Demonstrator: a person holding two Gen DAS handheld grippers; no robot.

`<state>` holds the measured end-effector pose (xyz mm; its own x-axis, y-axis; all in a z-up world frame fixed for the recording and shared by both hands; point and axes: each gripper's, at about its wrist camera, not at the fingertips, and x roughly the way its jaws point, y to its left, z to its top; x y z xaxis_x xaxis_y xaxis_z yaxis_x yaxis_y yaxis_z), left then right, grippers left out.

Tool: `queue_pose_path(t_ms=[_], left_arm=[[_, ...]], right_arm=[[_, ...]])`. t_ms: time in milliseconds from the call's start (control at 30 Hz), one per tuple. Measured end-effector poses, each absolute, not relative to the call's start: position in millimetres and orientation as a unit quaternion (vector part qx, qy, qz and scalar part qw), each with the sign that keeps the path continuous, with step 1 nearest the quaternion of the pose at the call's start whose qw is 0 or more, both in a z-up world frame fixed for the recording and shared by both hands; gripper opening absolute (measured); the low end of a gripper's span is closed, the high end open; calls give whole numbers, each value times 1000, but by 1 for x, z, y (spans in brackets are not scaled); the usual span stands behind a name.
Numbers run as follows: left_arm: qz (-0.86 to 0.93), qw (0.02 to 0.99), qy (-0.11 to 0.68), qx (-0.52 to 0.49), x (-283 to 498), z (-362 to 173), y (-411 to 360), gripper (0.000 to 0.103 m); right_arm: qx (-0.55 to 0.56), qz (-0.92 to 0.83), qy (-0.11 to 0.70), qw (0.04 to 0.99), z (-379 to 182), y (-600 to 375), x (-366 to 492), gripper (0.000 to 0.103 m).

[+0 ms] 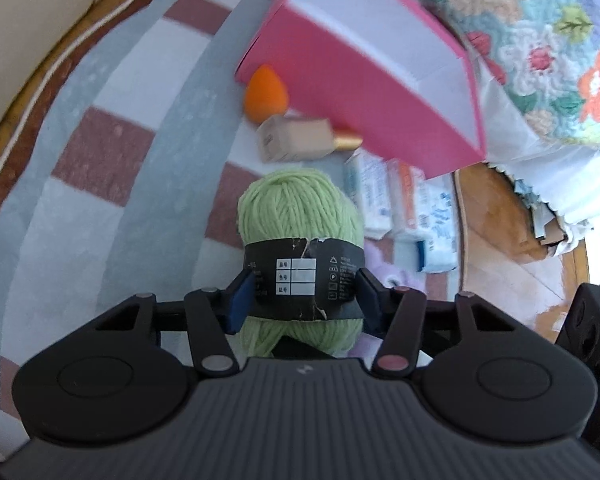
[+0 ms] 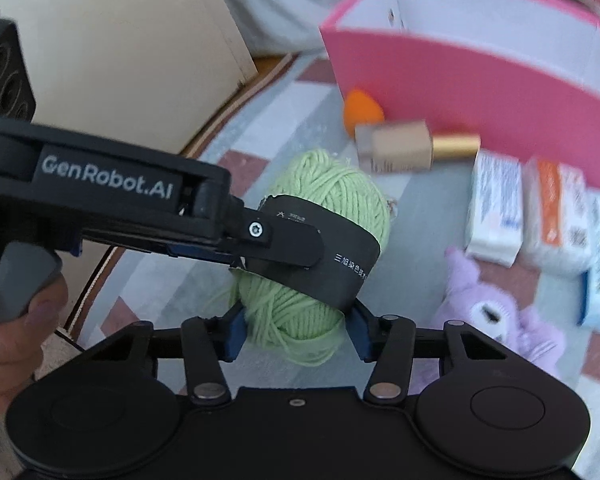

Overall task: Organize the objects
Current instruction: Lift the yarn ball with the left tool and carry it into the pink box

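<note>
Showing plush toy (image 2: 500, 320) right-wrist only

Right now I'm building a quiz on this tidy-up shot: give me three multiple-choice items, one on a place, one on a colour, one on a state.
1. Where is the orange sponge?
A. Inside the pink box
B. On the rug against the pink box
C. On the plush

2. What colour is the yarn?
A. Light green
B. Purple
C. Orange

3. How is the yarn held?
A. Lying free
B. By the left claw only
C. By both claws

Answers:
1 B: the sponge sits on the striped rug at the box's outer wall.
2 A: the strands are light green around a black label.
3 C: the left claw pinches the label, and the right claw squeezes the yarn's near end.
</note>
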<state>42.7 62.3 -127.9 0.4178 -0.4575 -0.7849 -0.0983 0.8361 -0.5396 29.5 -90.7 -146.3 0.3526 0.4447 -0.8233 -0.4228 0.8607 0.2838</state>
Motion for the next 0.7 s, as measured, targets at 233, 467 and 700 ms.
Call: queue_pose_path(t_ms=[233,467,700], left_arm=[[-148,839,477,-218,52,-64,37,53],[-186,863,433,-181,93,-13,15,53],[-205,877,403,-166,168,-17,-27,54]], right_arm=[[-19,256,426,868,-96,-113,25,56],[-39,235,353,905,-44,-142,51,57],[-33,174,337,925,-39,-175,118,57]])
